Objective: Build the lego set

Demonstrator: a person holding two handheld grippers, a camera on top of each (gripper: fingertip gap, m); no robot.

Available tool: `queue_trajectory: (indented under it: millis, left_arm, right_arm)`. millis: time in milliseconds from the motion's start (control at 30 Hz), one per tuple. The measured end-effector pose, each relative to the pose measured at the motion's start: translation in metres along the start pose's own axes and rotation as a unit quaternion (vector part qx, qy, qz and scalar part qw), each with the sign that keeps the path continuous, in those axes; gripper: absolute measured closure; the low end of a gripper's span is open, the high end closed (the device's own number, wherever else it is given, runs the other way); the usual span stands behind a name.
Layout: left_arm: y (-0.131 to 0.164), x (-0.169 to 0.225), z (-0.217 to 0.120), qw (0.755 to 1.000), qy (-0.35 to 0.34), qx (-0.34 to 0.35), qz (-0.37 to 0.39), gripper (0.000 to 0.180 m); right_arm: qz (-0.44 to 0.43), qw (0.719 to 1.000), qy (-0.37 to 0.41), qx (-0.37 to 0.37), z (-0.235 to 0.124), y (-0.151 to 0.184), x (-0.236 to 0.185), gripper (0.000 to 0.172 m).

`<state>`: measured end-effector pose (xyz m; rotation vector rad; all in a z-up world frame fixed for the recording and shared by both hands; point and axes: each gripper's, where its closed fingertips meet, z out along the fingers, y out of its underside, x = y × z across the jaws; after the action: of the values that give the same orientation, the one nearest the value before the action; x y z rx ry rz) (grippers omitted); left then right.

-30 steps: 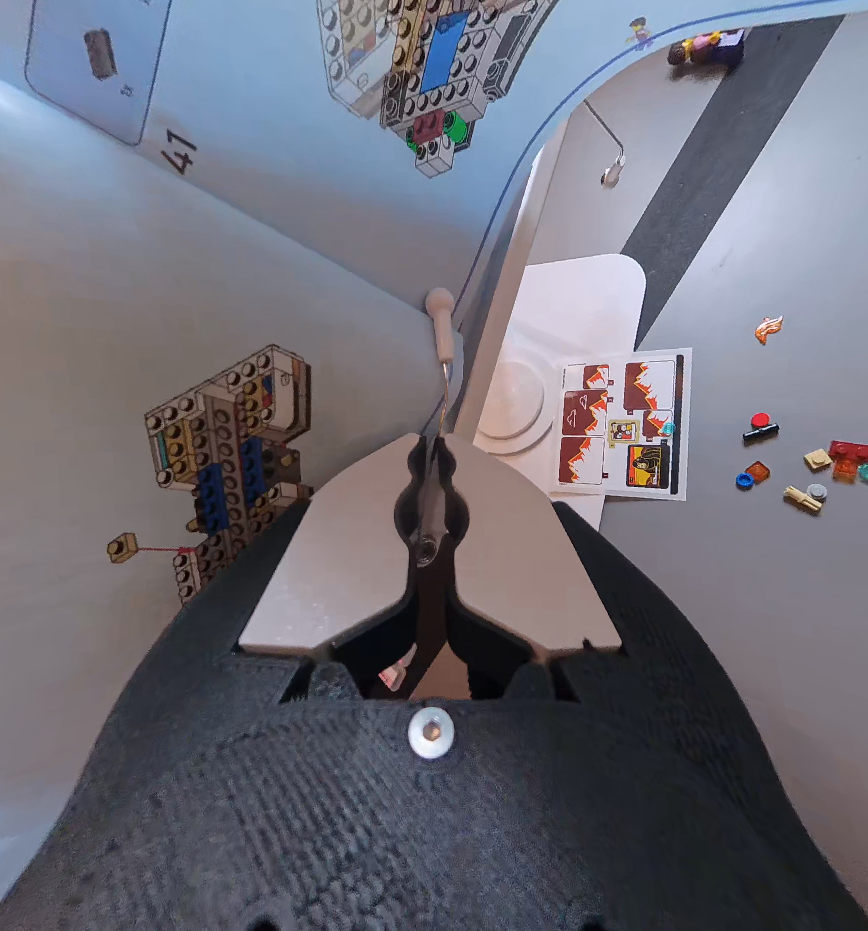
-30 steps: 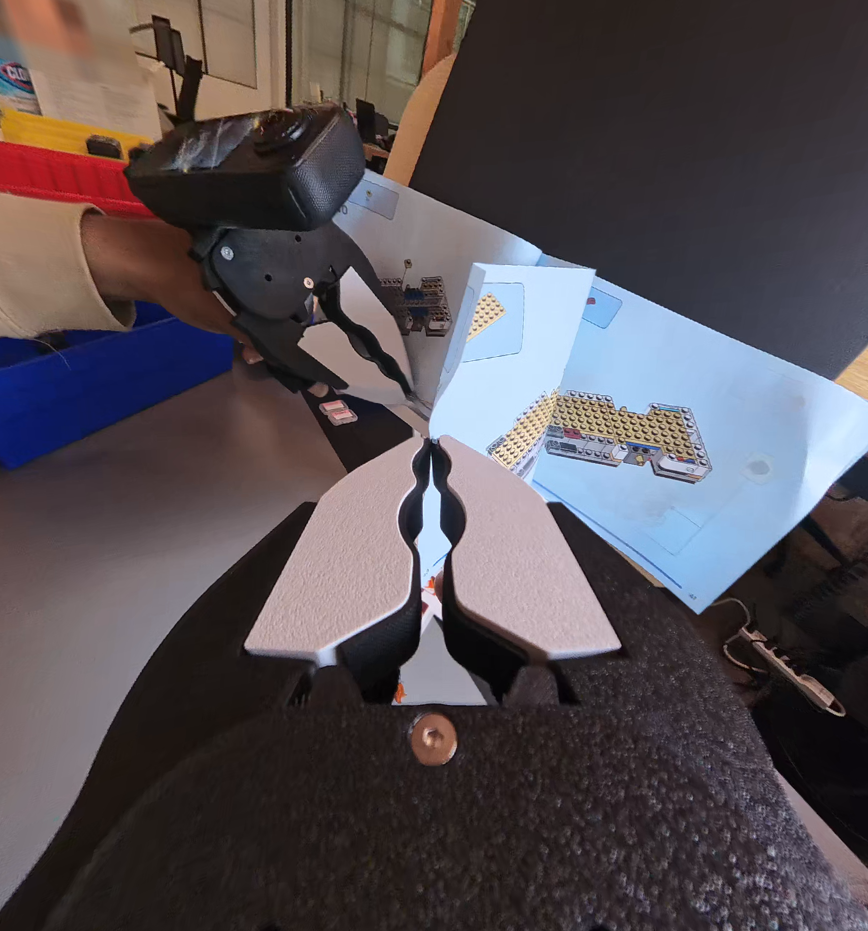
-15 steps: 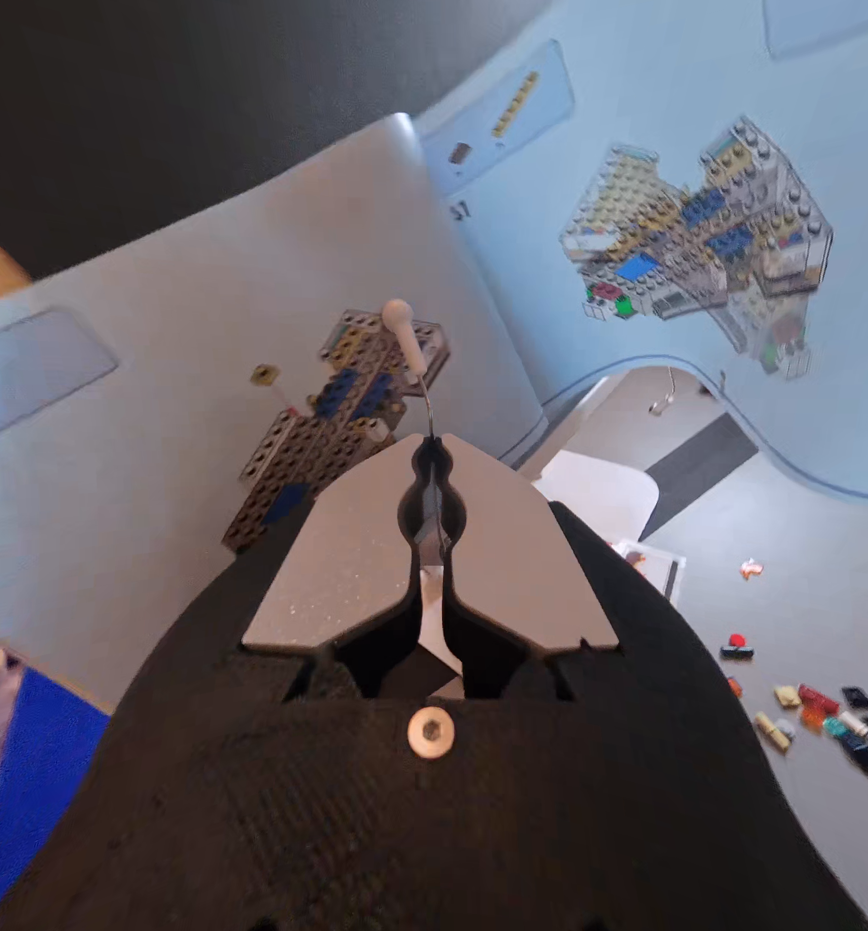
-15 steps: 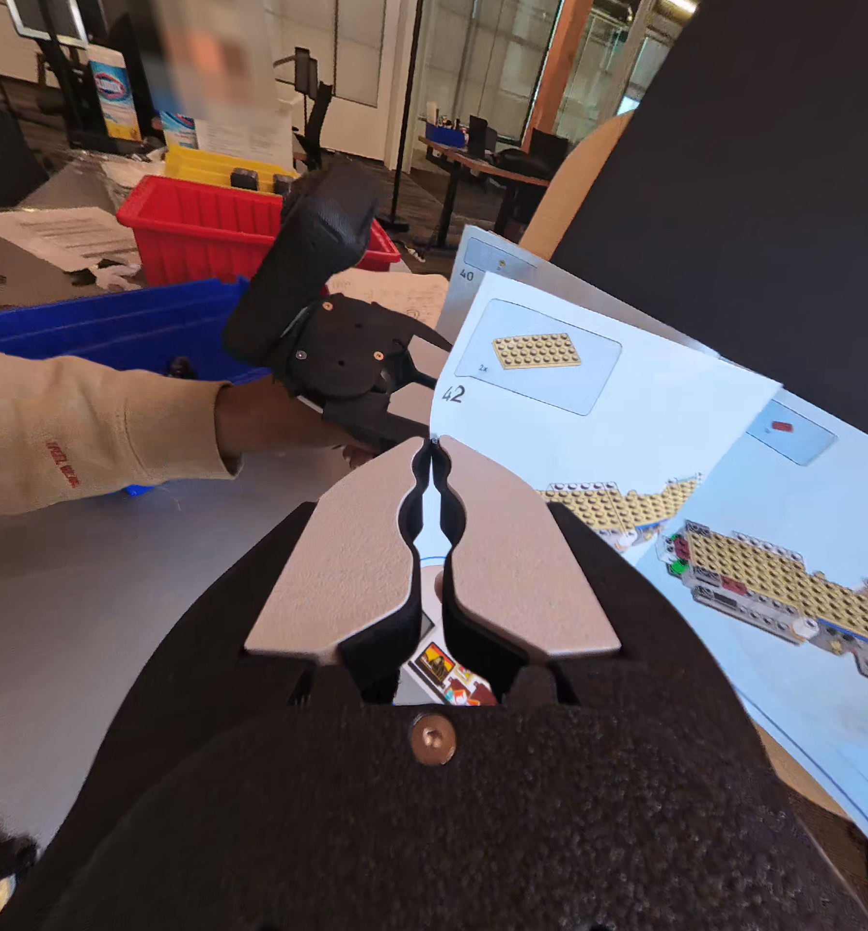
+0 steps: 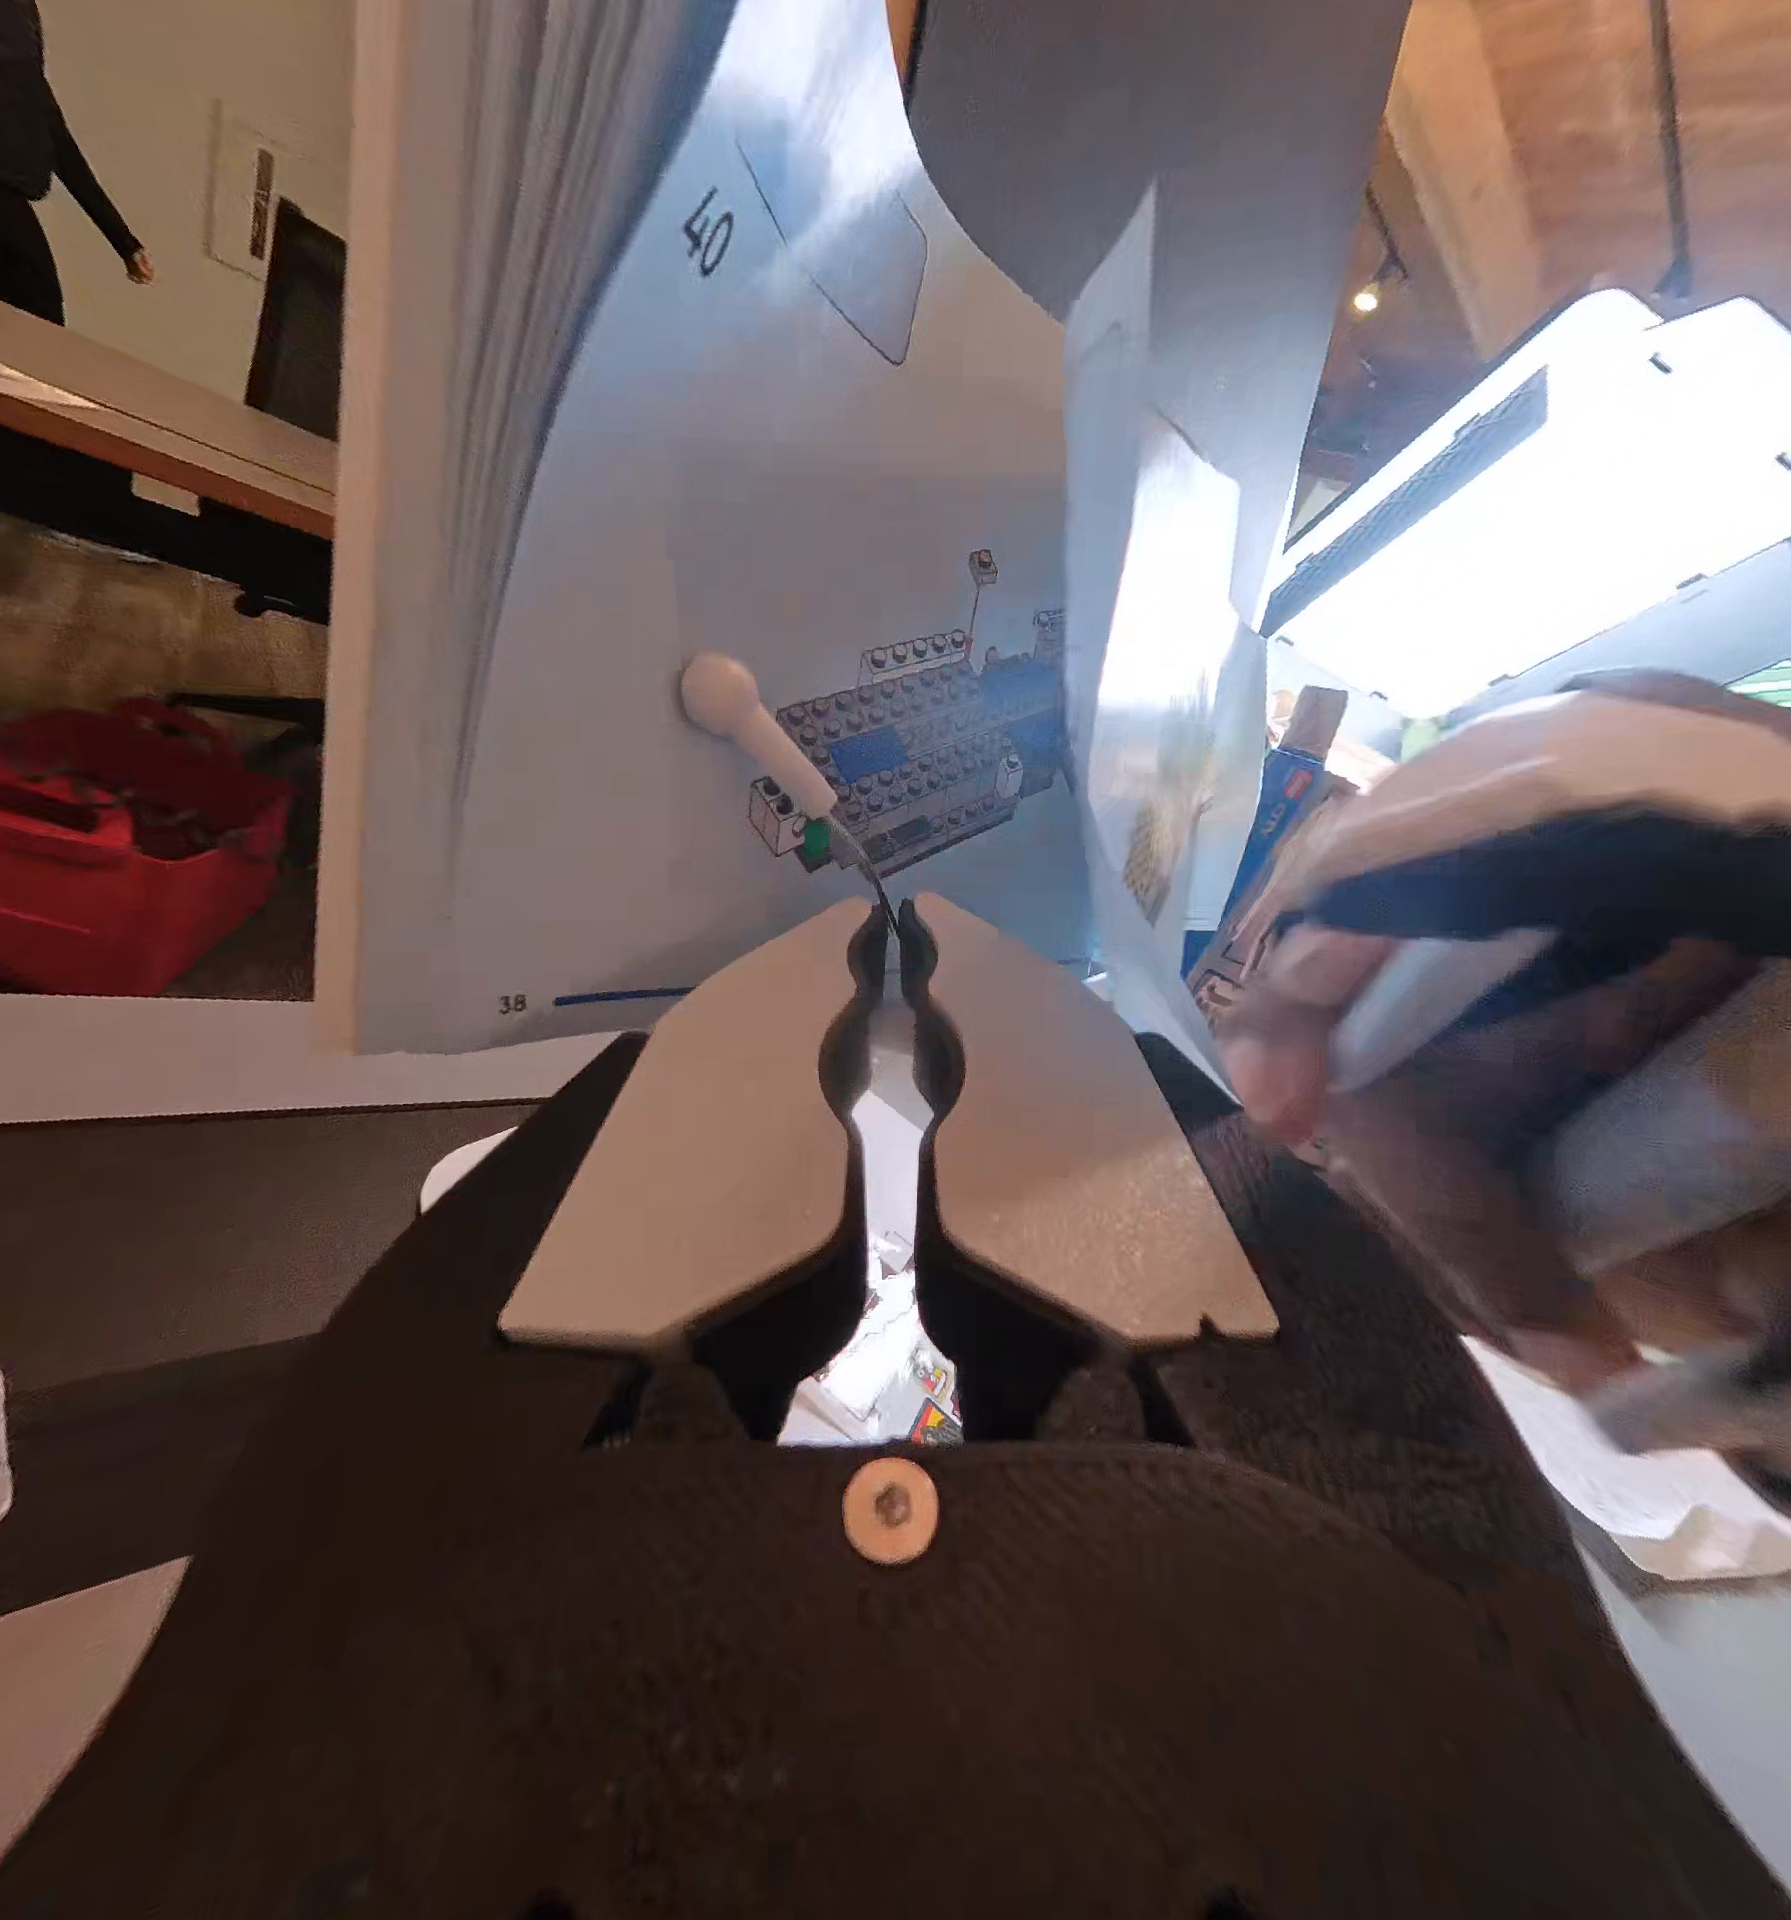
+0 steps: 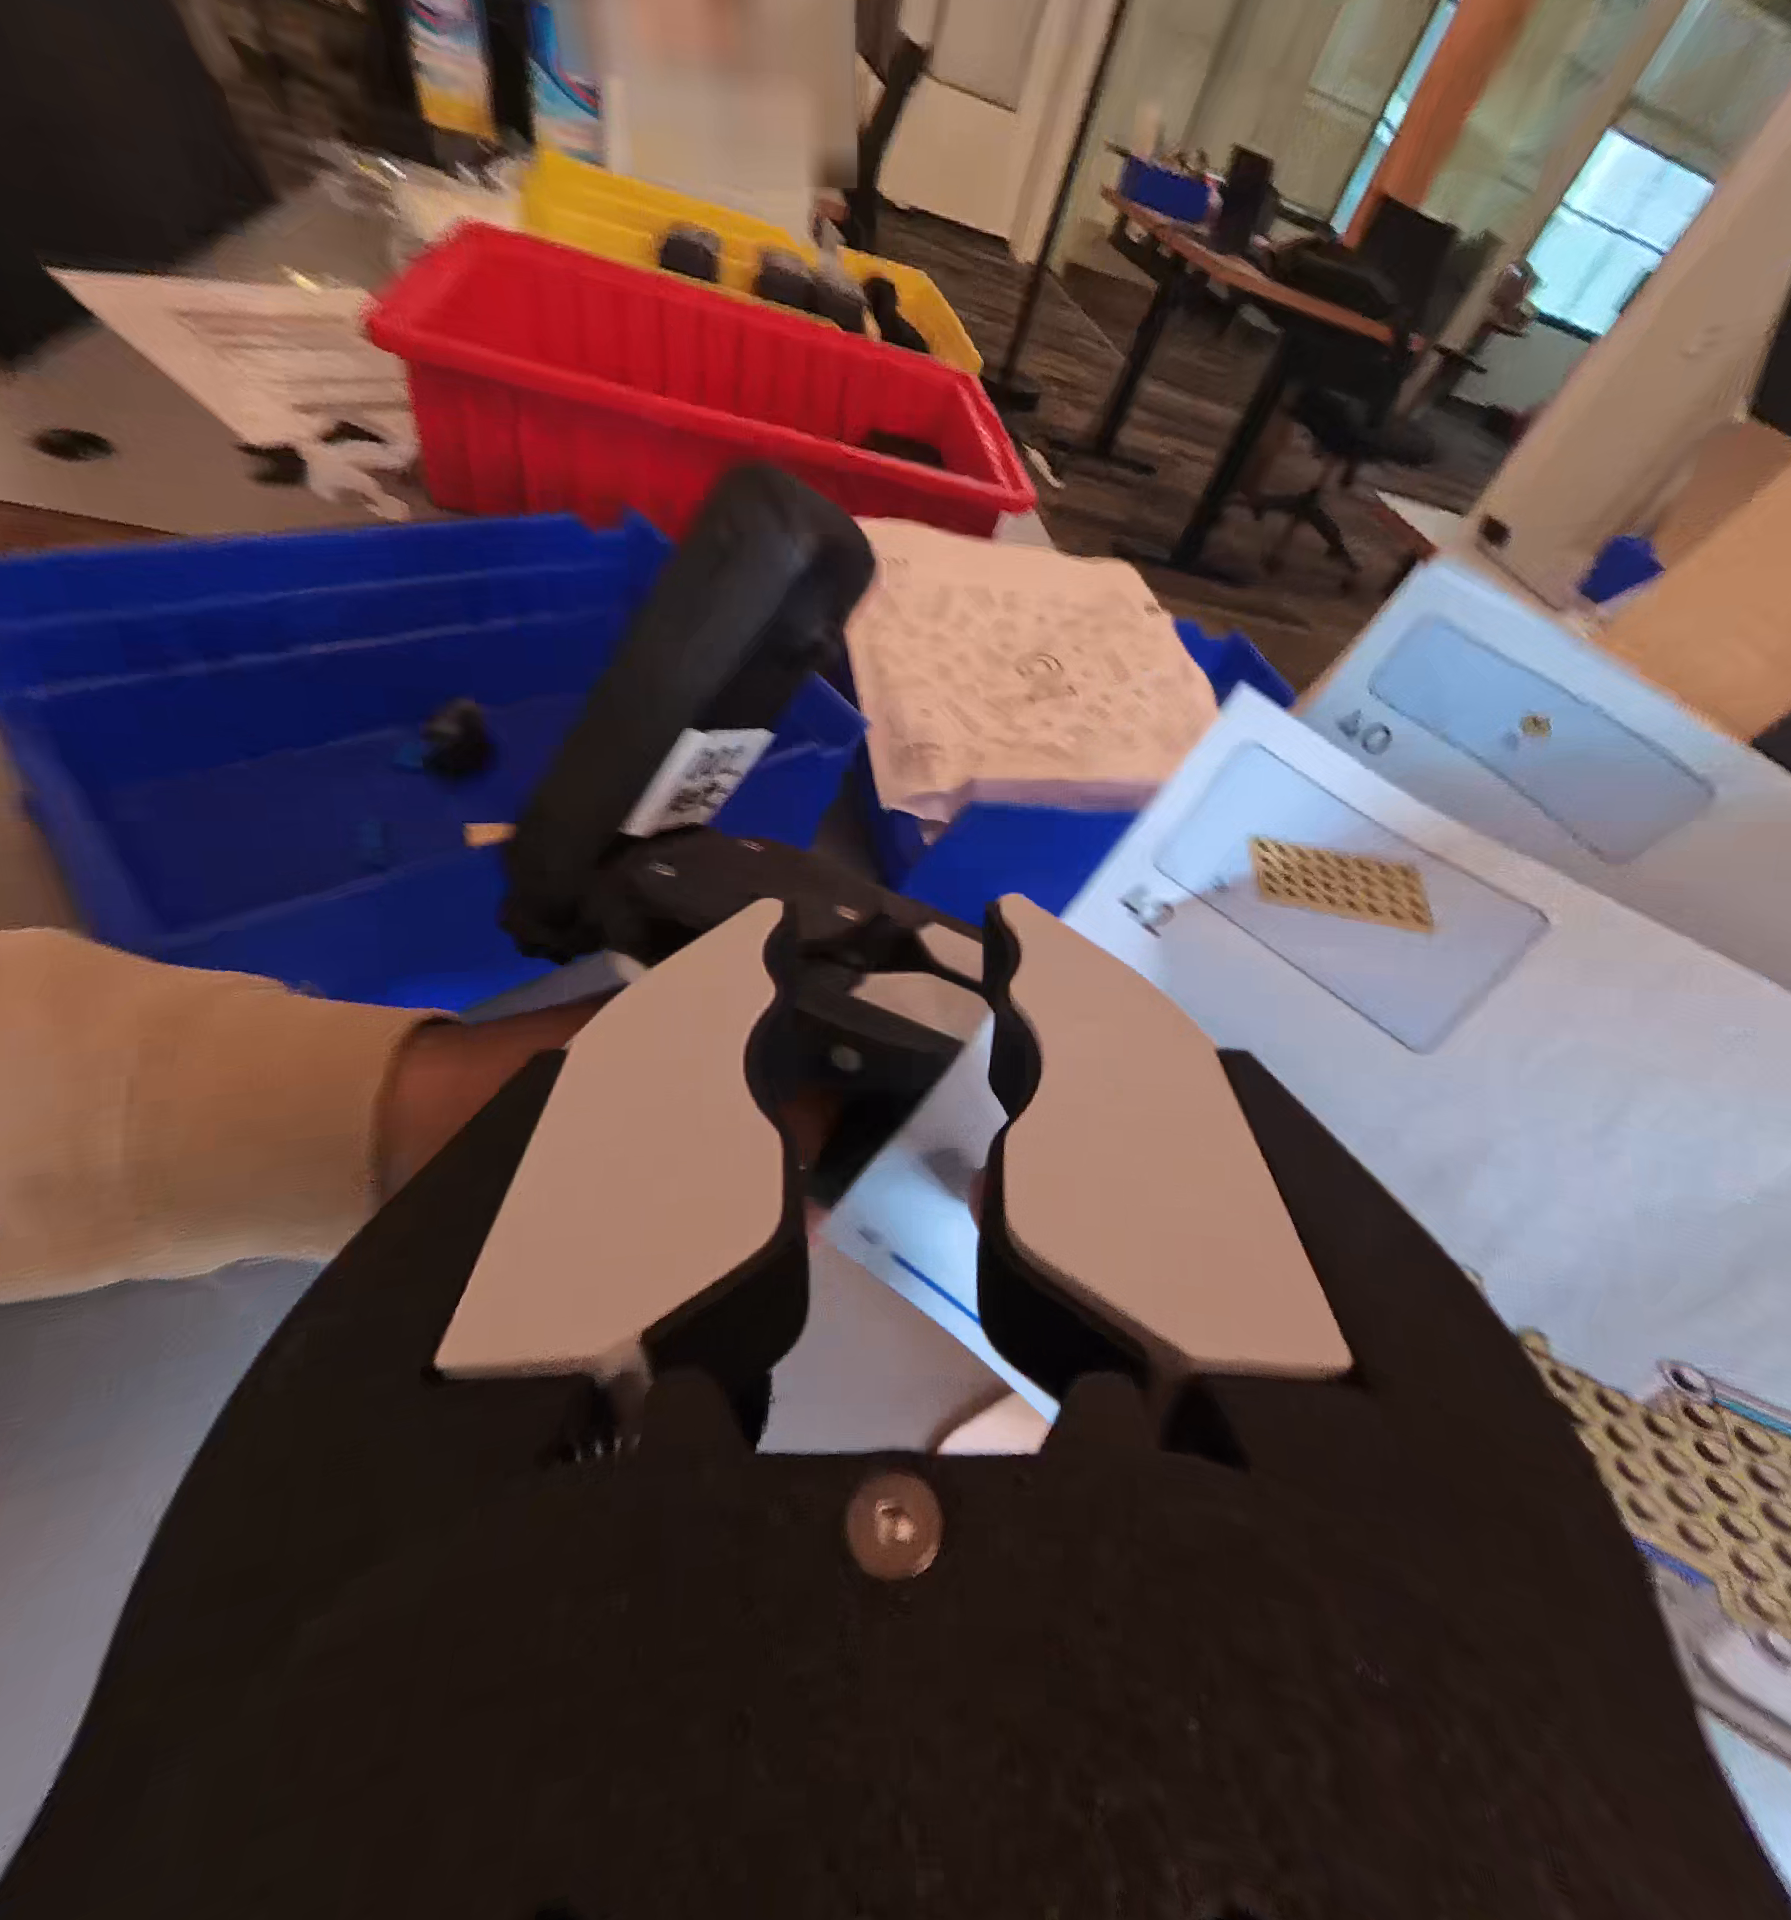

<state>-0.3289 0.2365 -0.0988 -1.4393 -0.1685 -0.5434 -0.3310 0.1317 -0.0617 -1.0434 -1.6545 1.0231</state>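
A: Fingers of the left gripper (image 5: 893,914) are seen pressed together on the thin metal shaft of a small tool (image 5: 756,732) with a white bulb handle, which points up against an open instruction booklet (image 5: 662,520).

B: Confirmed. The right gripper (image 6: 886,920) is noted with fingers spread, nothing pressed between them; a booklet page corner (image 6: 912,1195) lies below the gap. Beyond it, a blue bin (image 6: 247,727) and a red bin (image 6: 683,384) are recorded.
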Motion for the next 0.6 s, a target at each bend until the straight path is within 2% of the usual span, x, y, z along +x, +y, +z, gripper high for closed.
queue_trajectory:
  millis: [100, 167, 267, 300, 367, 433, 500, 600]
  left_arm:
    - [-0.001, 0.001, 0.002, 1.0, 0.0, -0.01, 0.022, 0.178]
    - [-0.001, 0.001, 0.002, 1.0, 0.001, -0.012, 0.022, 0.178]
    - [-0.001, 0.001, 0.002, 1.0, 0.002, -0.009, 0.013, 0.178]
    - [-0.001, 0.001, 0.002, 1.0, 0.001, -0.006, 0.008, 0.178]
    - [-0.001, 0.001, 0.002, 1.0, 0.003, -0.001, -0.006, 0.179]
    - [0.0, 0.001, 0.001, 1.0, 0.004, 0.003, -0.014, 0.179]
    - [0.001, 0.0, 0.0, 1.0, 0.009, 0.01, -0.026, 0.179]
    - [0.002, -0.002, -0.003, 0.998, 0.029, 0.03, -0.051, 0.179]
  right_arm:
    - [0.037, 0.992, -0.041, 0.111, -0.061, -0.04, -0.004, 0.136]
    - [0.055, 0.989, 0.019, 0.137, -0.108, -0.041, 0.033, 0.138]
    - [0.045, 0.978, 0.189, 0.078, -0.165, 0.01, 0.122, 0.155]
    - [0.055, 0.971, 0.225, 0.054, -0.178, 0.032, 0.145, 0.163]
    - [0.056, 0.968, 0.244, -0.012, -0.181, 0.073, 0.166, 0.17]
    - [0.031, 0.975, 0.211, -0.06, -0.165, 0.097, 0.157, 0.172]
    - [-0.007, 0.983, 0.17, -0.076, -0.143, 0.1, 0.136, 0.172]
    - [-0.056, 0.987, 0.133, -0.075, -0.114, 0.086, 0.109, 0.172]
